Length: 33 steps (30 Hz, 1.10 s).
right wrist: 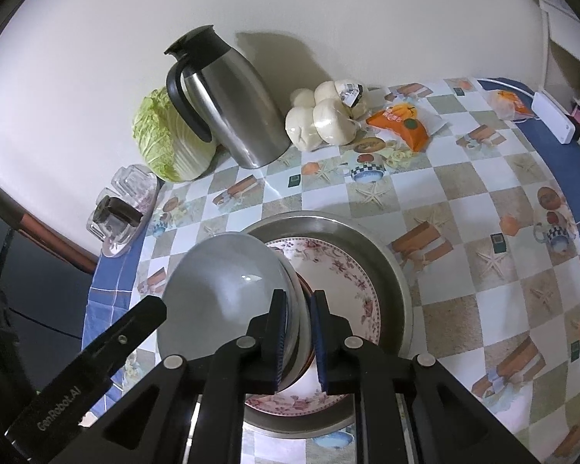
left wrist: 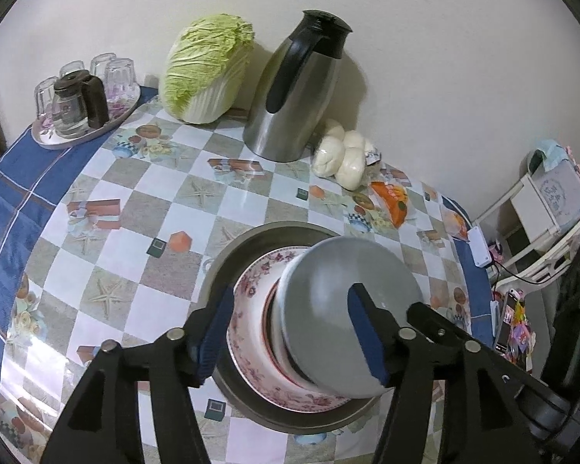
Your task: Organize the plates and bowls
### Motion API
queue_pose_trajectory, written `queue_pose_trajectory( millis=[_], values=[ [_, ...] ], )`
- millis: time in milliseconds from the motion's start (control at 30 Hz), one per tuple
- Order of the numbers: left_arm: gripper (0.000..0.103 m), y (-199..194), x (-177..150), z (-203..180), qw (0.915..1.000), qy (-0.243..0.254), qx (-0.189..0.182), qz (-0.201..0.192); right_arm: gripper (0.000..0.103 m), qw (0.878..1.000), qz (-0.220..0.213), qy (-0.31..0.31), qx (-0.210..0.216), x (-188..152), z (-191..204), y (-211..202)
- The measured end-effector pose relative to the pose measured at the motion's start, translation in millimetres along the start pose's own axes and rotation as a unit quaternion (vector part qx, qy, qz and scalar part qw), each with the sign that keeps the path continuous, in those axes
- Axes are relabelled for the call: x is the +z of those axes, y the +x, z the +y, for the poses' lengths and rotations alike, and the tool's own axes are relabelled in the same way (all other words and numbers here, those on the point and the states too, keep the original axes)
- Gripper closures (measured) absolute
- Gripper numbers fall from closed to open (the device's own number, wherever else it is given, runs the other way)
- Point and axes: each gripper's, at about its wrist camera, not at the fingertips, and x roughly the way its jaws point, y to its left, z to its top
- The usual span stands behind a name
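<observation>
Right wrist view: the right gripper (right wrist: 295, 342) pinches the rim of a smooth grey rounded bowl (right wrist: 228, 286), blue ribbed pads close together on it. The bowl is tilted on edge over a white floral-patterned plate (right wrist: 352, 278), which lies in a wide dull-steel round basin (right wrist: 390, 266); whatever sits behind the bowl is mostly hidden. In the left wrist view, the left gripper (left wrist: 290, 342) spreads wide around bowl and plate, and whether its pads touch them is unclear. Beyond the basin, on the glossy checkered tablecloth (right wrist: 464, 178), stand a brushed-steel jug with black handle (right wrist: 228, 100), bagged white buns (right wrist: 324, 118) and a leafy napa cabbage (left wrist: 207, 67). Far left of the basin, an oval tray (left wrist: 77, 135) holds upturned glasses (left wrist: 120, 75).
</observation>
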Motion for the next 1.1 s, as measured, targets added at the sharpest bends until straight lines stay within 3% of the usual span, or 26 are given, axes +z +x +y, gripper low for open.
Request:
queue_pose_trajectory(
  millis=[167,233,300,367,467,667,1100],
  values=[
    [0.026,-5.6,-3.7,6.5,0.9997,-0.007,0.023,-0.009,0.084,1.000,-0.004,-0.009,-0.006,-2.6,1.1,-6.9],
    [0.024,-7.9,-6.3,8.9,0.9993,-0.008,0.034,-0.014,0.068,1.000,-0.006,-0.012,-0.014,-4.6,0.3,-10.2],
    [0.020,-10.2,-8.8,12.0,0.9988,-0.011,0.044,-0.019,0.044,1.000,-0.006,-0.012,-0.020,-7.0,-0.9,-12.5],
    [0.016,-12.4,-11.5,15.8,0.9985,-0.014,0.047,-0.023,0.039,1.000,-0.009,-0.014,-0.024,-10.7,-2.4,-15.9],
    [0.011,-14.3,-16.9,20.9,0.9980,-0.013,0.055,-0.027,0.025,0.999,-0.012,-0.018,-0.033,-16.1,-3.5,-18.2],
    [0.010,-18.2,-28.4,26.3,0.9953,0.002,0.088,-0.040,0.004,0.998,-0.013,-0.027,-0.050,-28.3,-4.0,-16.9],
    [0.009,-23.4,-63.7,48.9,0.9936,0.014,0.109,-0.027,0.000,0.996,-0.016,-0.060,-0.066,-62.7,0.9,-25.6]
  ],
)
